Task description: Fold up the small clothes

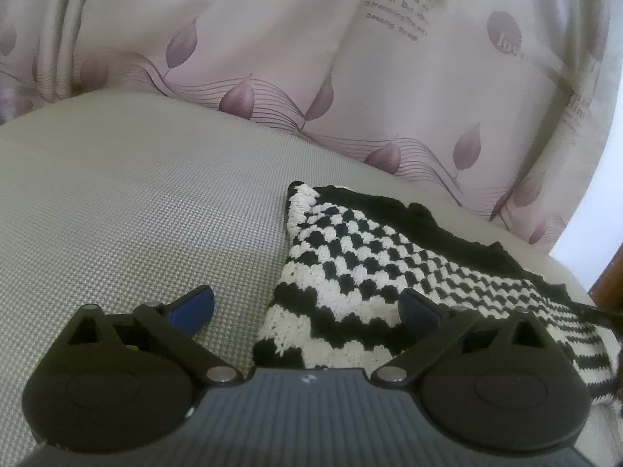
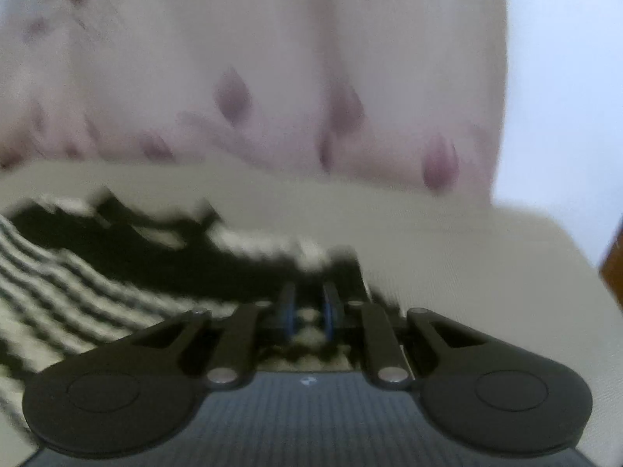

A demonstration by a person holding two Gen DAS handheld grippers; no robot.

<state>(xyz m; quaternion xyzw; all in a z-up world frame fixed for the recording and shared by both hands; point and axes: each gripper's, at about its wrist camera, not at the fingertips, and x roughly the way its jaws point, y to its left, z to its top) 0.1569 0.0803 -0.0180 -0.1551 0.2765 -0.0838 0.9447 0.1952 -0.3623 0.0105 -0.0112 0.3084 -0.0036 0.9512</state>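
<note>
The left gripper point(image 1: 307, 307) hovers spread wide, its blue pads point(image 1: 194, 305) empty, straddling the near left edge of the knitted garment point(image 1: 350, 272); one finger is over bare cushion, the other over the checkered knit. That stance looks like readiness to pinch the edge or to pin it flat while the other side does the work. The right gripper point(image 2: 309, 311) has its fingers drawn close together with a narrow gap, right at the garment's far-right black edge point(image 2: 311, 268). It seems to be pinching knit there, probably to carry that side over for a fold, but the blur leaves the contact uncertain.

The garment lies on the beige woven cushion point(image 1: 136, 202), in front of a leaf-printed fabric backdrop point(image 1: 272, 58).

The left wrist view is sharp, showing the check pattern, stripes and black border, and that the piece lies mostly flat. The right wrist view is smeared by motion, yet it alone shows the right-hand end of the garment and the narrowed fingers.
</note>
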